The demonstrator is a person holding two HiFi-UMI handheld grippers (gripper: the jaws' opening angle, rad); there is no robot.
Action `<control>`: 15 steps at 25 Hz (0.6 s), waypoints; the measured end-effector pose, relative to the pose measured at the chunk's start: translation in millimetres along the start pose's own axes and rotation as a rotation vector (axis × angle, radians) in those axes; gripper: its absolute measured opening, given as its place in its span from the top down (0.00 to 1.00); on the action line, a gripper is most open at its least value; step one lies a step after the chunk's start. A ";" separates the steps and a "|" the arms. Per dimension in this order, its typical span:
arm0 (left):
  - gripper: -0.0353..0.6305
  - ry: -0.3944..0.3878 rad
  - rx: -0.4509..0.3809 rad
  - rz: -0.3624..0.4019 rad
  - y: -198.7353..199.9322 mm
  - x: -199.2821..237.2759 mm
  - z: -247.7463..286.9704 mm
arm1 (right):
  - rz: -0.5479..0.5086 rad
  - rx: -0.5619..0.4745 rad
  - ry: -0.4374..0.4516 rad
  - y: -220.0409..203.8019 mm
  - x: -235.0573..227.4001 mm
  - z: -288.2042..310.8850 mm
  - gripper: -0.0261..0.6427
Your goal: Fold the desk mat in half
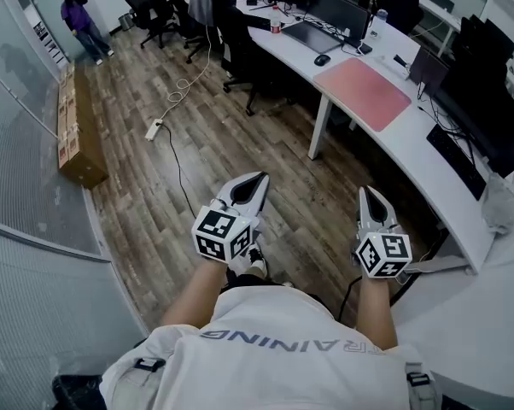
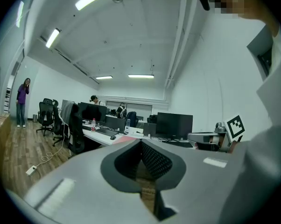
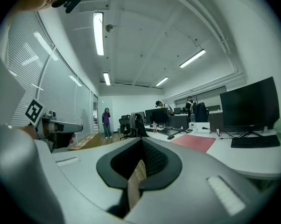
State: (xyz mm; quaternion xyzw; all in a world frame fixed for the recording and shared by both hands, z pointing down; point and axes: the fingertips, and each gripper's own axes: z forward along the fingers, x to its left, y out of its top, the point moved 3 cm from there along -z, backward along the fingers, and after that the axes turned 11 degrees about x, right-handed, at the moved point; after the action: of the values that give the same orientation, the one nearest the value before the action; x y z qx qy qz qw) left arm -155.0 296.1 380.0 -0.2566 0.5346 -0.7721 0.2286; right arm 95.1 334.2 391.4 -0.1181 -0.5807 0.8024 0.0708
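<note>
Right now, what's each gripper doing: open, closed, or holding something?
Grey two-jaw left gripper: closed, holding nothing.
Grey two-jaw right gripper: closed, holding nothing.

the desk mat lies on the bench by its floor-side edge, with a mouse just beyond it. a chair stands left of the bench. on the floor, a power strip lies left of the chair and a long box farther left.

I stood in an open-plan office. A long white desk ran ahead of me, carrying monitors, a keyboard and a pink desk mat. Office chairs stood beyond its far end on wood flooring, strip lights hung above it, and a glazed partition faced it.
</note>
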 end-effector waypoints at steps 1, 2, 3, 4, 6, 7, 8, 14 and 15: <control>0.95 0.000 -0.001 0.001 -0.1 -0.1 -0.4 | 0.001 0.001 0.000 -1.0 0.0 0.4 0.94; 0.95 0.001 -0.001 0.001 0.2 0.3 -0.7 | 0.001 0.002 0.001 -1.5 0.6 1.2 0.94; 0.95 0.002 -0.001 0.000 0.4 0.8 -1.1 | 0.001 0.004 0.003 -1.8 1.3 2.1 0.94; 0.95 0.002 0.000 0.000 0.5 1.1 -1.3 | 0.001 0.004 0.005 -1.8 1.9 3.0 0.94; 0.95 0.002 0.003 -0.003 0.2 0.7 -0.6 | 0.009 0.003 0.014 -1.4 1.8 4.6 0.94; 0.95 0.002 0.004 -0.005 0.1 0.2 0.0 | 0.017 0.001 0.024 -1.1 1.5 5.4 0.94; 0.95 0.002 0.005 -0.006 0.2 -0.2 0.5 | 0.025 0.000 0.035 -1.0 1.3 6.4 0.94; 0.95 0.003 0.007 -0.010 -0.4 0.3 0.2 | 0.032 0.000 0.044 -3.0 3.0 8.8 0.94; 0.95 0.004 0.008 -0.011 -0.9 0.8 0.4 | 0.031 0.002 0.045 -3.6 2.8 9.5 0.94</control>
State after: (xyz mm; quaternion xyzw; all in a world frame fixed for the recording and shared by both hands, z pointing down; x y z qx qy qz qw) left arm -155.4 295.6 381.1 -0.2572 0.5304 -0.7760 0.2243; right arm 89.7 327.4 397.4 -0.1450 -0.5761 0.8012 0.0714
